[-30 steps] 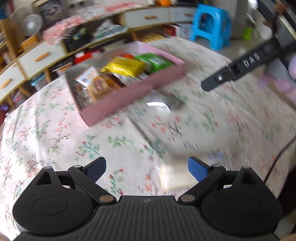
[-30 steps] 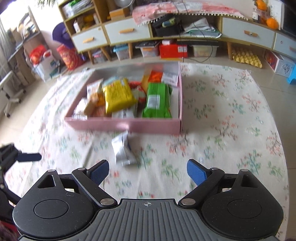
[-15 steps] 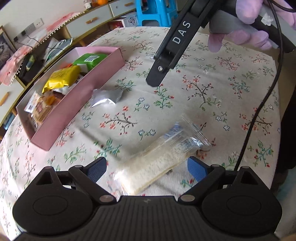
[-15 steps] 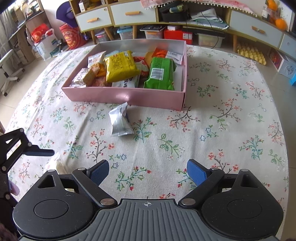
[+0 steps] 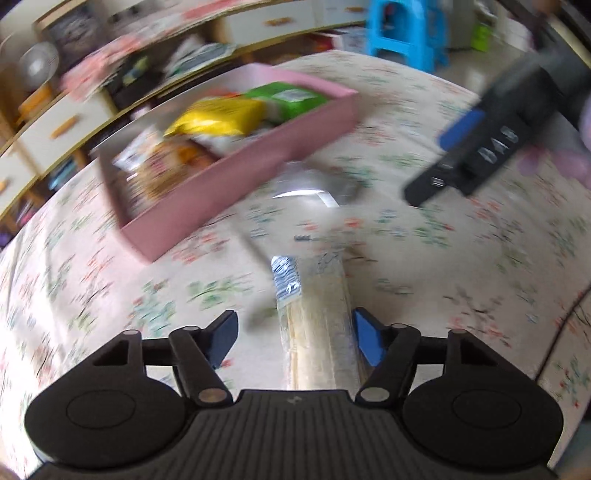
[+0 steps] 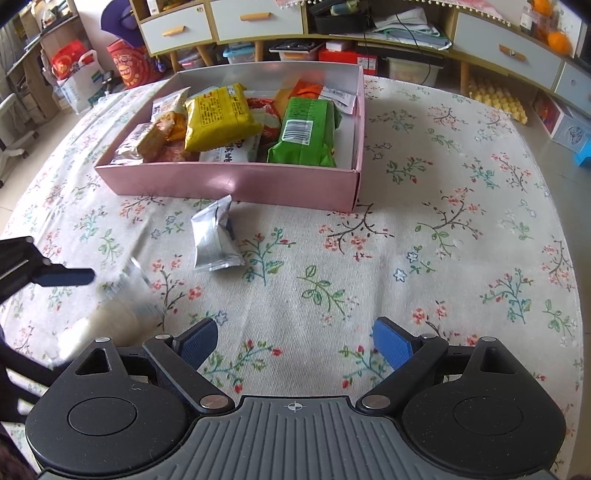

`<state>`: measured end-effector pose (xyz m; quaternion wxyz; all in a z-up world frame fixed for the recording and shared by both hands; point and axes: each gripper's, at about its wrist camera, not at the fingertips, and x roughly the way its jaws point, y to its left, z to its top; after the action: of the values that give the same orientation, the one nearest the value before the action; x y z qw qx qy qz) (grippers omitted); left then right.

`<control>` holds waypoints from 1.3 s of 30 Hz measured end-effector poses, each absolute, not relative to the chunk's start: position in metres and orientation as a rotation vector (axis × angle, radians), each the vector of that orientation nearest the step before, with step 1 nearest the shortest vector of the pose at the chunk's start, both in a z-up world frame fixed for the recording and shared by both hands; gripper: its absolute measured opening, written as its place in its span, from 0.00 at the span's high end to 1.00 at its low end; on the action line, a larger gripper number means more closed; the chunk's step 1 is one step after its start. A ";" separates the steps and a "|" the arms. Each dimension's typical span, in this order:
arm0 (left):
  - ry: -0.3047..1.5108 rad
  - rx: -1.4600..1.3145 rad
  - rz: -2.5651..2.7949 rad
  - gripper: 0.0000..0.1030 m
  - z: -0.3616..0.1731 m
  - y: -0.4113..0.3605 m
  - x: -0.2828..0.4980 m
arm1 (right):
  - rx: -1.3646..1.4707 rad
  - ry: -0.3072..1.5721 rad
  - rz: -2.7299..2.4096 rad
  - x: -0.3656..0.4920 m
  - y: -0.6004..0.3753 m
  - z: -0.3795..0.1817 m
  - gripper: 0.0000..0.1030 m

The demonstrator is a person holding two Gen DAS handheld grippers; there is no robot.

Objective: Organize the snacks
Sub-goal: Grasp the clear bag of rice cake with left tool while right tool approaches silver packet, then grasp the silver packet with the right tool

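- Lying on the flowered cloth (image 6: 424, 229) of the worktop, a clear-wrapped pale snack bar (image 5: 319, 325) sits lengthwise between the blue pads of the left gripper (image 5: 293, 338).
- The left gripper's jaws are closing around it; the right-hand pad (image 5: 365, 341) sits just beside the wrapper, while a gap shows at the left-hand pad, so no firm clamp can be read from this blurred view.
- In the right wrist view the same bar (image 6: 122, 314) shows as a pale blur at the lower left, with one finger of the left gripper (image 6: 48, 275) beside it.
- A silver snack pouch (image 6: 214, 238) lies loose on the cloth, near the front wall of the pink box (image 6: 236, 181) but apart from it.
- Inside the box lie a yellow packet (image 6: 218, 118), a green packet (image 6: 304, 133) and several smaller packs.
- The right gripper (image 6: 295, 343) hangs over bare cloth with its jaws spread wide and nothing between them.
- Behind the worktop stands a low cabinet with drawers (image 6: 258, 18); a blue stool (image 5: 406, 33) shows in the left wrist view.
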<state>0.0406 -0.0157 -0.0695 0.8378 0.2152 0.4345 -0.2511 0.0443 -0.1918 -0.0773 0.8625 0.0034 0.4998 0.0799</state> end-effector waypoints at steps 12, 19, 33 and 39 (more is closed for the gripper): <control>0.996 0.259 -0.257 0.61 -0.066 0.027 0.072 | -0.092 0.965 0.261 0.058 -0.154 -0.089 0.10; 1.046 0.116 -0.229 0.64 -0.065 0.045 0.079 | -0.143 0.926 0.283 0.067 -0.132 -0.094 0.11; 1.067 0.028 -0.195 0.69 -0.062 0.059 0.079 | -0.154 0.893 0.283 0.076 -0.117 -0.092 0.30; 1.081 0.007 -0.199 0.70 -0.061 0.062 0.080 | -0.147 0.896 0.283 0.076 -0.115 -0.088 0.59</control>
<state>0.0802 0.0624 -0.0605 0.8527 0.0033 0.5138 -0.0947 0.0765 -0.1147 -0.0876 0.8890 -0.0709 0.4314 0.1362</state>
